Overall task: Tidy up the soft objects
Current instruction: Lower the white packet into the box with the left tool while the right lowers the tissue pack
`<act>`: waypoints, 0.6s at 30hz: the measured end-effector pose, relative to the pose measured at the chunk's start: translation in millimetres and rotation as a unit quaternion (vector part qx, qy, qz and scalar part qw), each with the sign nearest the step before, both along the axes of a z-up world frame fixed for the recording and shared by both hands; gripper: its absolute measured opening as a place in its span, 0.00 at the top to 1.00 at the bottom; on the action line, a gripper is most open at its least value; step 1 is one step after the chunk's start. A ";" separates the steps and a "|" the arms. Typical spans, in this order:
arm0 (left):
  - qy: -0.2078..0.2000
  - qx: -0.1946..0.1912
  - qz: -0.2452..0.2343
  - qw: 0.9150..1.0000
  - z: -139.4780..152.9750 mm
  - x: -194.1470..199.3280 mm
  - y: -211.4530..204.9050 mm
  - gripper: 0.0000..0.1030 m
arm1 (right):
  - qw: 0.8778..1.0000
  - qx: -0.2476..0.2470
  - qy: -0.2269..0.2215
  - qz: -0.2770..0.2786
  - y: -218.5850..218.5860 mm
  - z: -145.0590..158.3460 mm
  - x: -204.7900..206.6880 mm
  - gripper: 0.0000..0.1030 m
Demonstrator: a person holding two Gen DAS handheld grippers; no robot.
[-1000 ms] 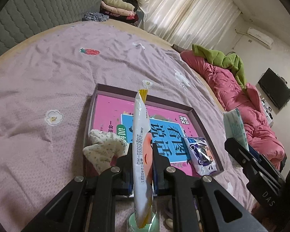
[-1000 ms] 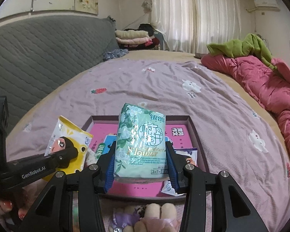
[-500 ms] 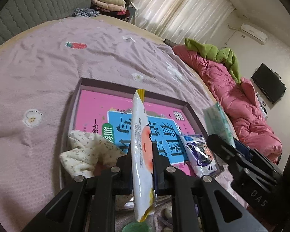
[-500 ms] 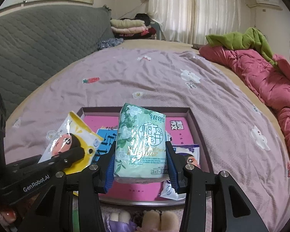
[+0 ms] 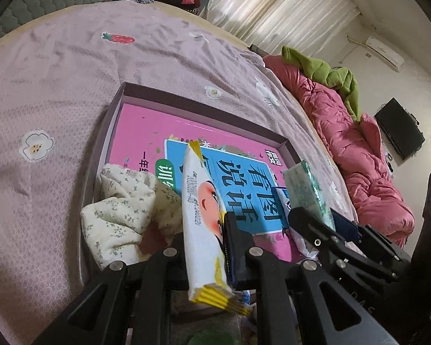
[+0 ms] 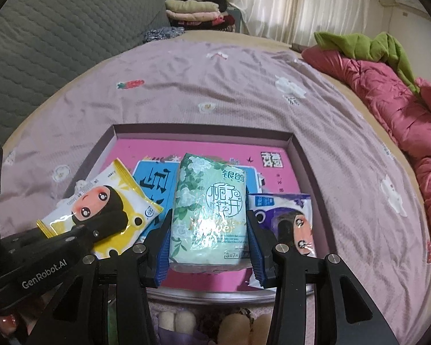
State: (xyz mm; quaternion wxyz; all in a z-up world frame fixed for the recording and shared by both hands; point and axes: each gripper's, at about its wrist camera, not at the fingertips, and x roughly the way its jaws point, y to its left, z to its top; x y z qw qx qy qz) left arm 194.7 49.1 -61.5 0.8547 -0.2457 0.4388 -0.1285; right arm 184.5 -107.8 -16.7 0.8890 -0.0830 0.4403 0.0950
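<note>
My left claw [image 5: 207,230] pinches a yellow-and-white wipes packet [image 5: 199,218] edge-on; its jaws have just eased apart slightly, the packet between them and gripped. My right claw [image 6: 208,235] is pressed on a green tissue pack [image 6: 209,210], held upright. Both hang over the near end of a shallow purple box [image 6: 298,149] on the bed [image 6: 215,86]. Inside the box lie a pink book [image 5: 146,126], a floral cloth [image 5: 123,210] at the near left and a purple packet [image 6: 284,215] at the near right.
</note>
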 end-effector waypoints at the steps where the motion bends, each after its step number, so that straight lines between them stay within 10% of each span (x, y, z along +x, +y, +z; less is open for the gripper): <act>1: 0.001 -0.004 0.002 1.000 -0.7 0.2 1.0 0.84 | 1.000 -0.002 0.003 0.000 0.6 -1.6 0.5 0.54; 18: 0.002 0.023 0.017 1.000 -8.9 3.3 -4.7 0.83 | 0.998 -0.029 0.050 0.010 12.0 -24.6 5.9 0.54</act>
